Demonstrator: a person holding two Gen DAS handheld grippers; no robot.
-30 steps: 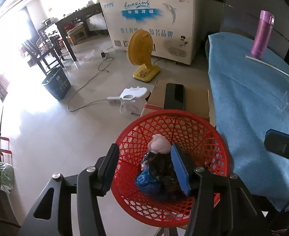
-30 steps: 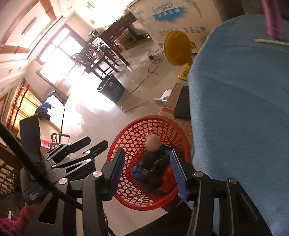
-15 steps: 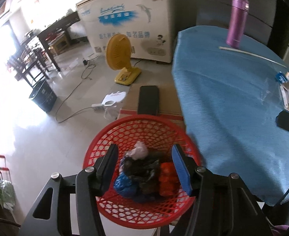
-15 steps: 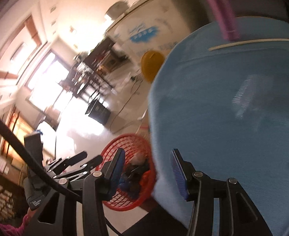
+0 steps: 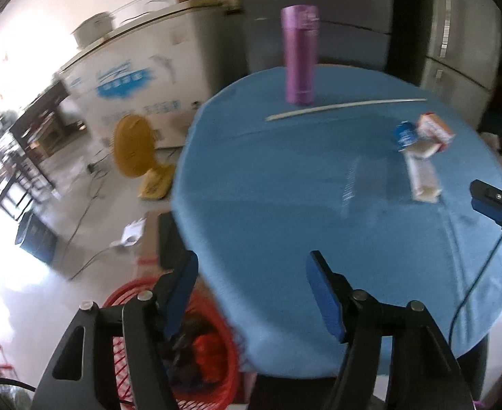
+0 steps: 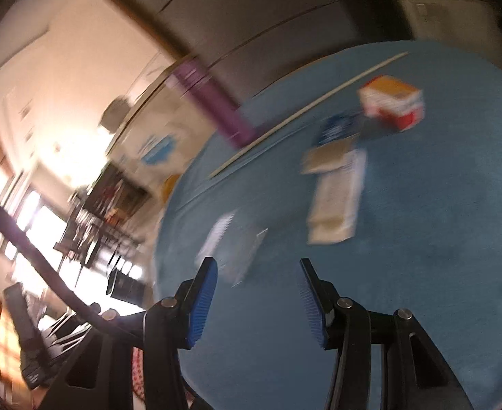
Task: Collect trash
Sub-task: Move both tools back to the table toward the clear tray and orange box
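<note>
Left wrist view: left gripper (image 5: 252,287) fingers spread, just been opening, nothing between them; right gripper (image 6: 256,295) spread too, empty. Red basket (image 5: 213,345) at lower left holds bagged trash, half under the worktop (image 5: 285,212) edge. Wrappers (image 5: 422,171) and small carton (image 5: 435,131) lie upper right. A hasty reach could topple the purple flask (image 5: 299,54).

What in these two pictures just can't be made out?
- Print on the cartons and flat packet: motion blur, both views.
- Red basket: left view, mostly behind the left gripper and blue tablecloth.
- Clear wrapper: smeared in the right view.
</note>
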